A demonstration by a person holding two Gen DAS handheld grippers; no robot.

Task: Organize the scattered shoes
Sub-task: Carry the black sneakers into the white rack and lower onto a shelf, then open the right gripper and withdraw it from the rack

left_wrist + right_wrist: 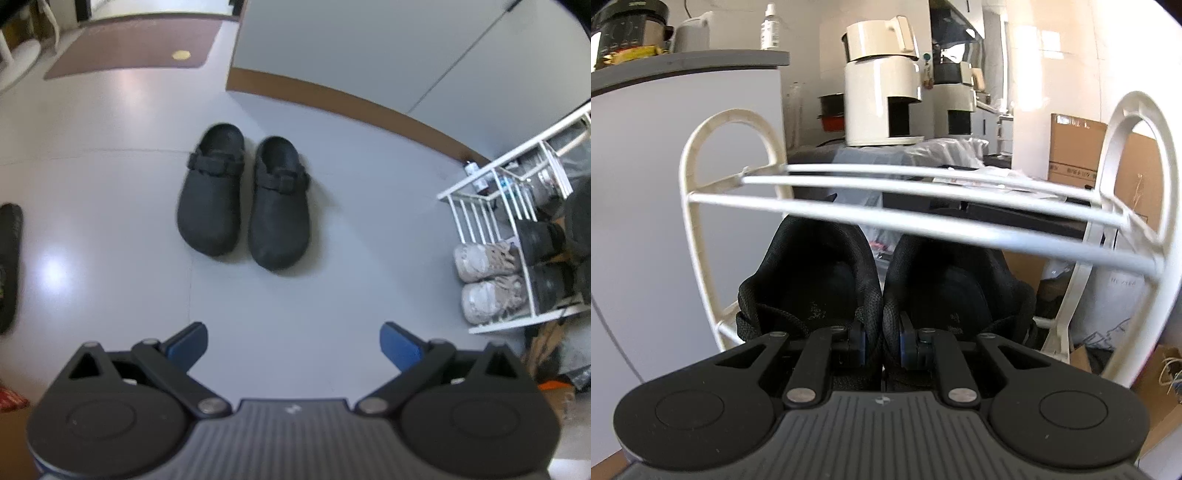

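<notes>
Right wrist view: the right gripper point(882, 345) is squeezed shut on the inner sides of two black sneakers point(820, 280), pinching both together where they touch. The pair is being carried, toes forward, toward the white shoe rack point(923, 206). The top bars of the rack cross right in front of the sneakers, and the shoes sit lower than those bars, near the middle of the rack between its two round ends.

What could go wrong here? The grip is thin. Only the soft edges of the sneakers are pinched, so one shoe could slip out and drop if the hand shakes or tips. The toes could also bump a bar of the rack and get pushed out of the grip. If the pair goes in crooked, one shoe may hang off the front edge of the shelf and fall.

In the left wrist view, the left gripper point(293, 345) is wide open and holds nothing. It hangs over the grey floor point(110, 184), pointing down at two black clogs point(210, 195) that stand side by side, near the wall. The rack point(491, 206) is off to the right edge, with beige shoes point(484, 262) already inside. The clogs are smooth and round, so a pinch on just one could knock the other away, or a shallow grab could slide off
</notes>
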